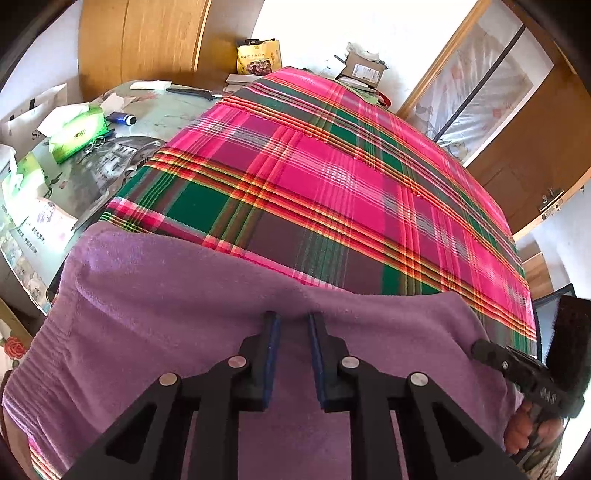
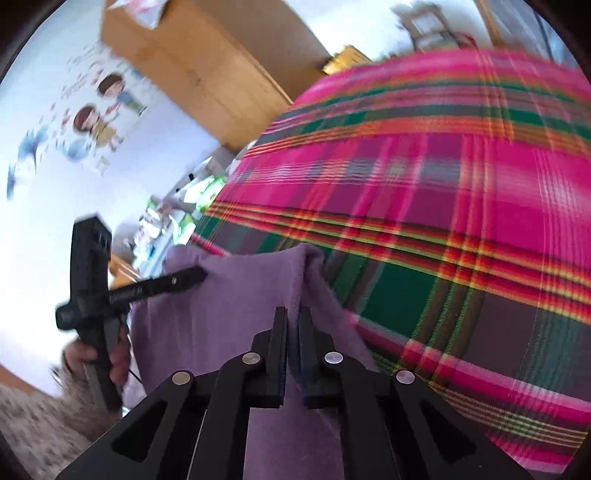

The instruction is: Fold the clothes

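Both views were lit by bright, even daylight, and the white wall (image 1: 321, 26) was blown out to glare. The left wrist view was rendered sharp, whereas the right wrist view was smeared by motion blur across the plaid cloth (image 2: 424, 206). Straight lines were bowed by fisheye distortion, and the corners were vignetted black.

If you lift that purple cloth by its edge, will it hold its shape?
Probably not. The purple cloth already sags and creases between the tools, so it looks floppy. Its fuzzy surface suggests it grips rather than slips, and it seems light.
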Available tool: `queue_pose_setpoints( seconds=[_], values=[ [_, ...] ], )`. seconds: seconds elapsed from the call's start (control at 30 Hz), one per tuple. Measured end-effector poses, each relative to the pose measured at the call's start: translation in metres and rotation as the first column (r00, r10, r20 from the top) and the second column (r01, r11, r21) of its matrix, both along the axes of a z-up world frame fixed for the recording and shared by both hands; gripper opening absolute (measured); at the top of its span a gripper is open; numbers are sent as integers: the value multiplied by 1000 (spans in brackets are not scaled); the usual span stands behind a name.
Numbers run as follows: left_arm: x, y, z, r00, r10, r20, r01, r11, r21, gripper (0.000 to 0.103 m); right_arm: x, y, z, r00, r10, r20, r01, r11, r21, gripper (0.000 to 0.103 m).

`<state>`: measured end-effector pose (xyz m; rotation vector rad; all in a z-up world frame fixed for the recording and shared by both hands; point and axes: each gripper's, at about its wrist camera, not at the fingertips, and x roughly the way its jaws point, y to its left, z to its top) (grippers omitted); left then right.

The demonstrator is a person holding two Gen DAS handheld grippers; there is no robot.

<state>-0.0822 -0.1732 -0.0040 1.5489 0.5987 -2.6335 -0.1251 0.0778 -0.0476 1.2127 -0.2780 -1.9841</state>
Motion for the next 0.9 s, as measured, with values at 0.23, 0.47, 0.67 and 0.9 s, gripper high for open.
queue_pose_setpoints(
  seconds=[0.23,0.47,0.67,0.9],
  values=[
    [0,4,0,1000,12,-5,-12,1000,-18,18,8,-2,0,999,25,-34,-23,998,62,9],
    [1,3,-1,1000,20,-8,-20,1000,-11,18,2,8,-2,1000,4,-30,0,992,126,18],
    [1,4,-1,1000,25,-11,-26,1000,-9,18,-18,13,8,996,-28,-84,43,982,182,23],
    [2,2,-1,1000,25,-15,-25,1000,1,18,-42,14,6,999,-50,-22,52,990,128,25]
  ],
)
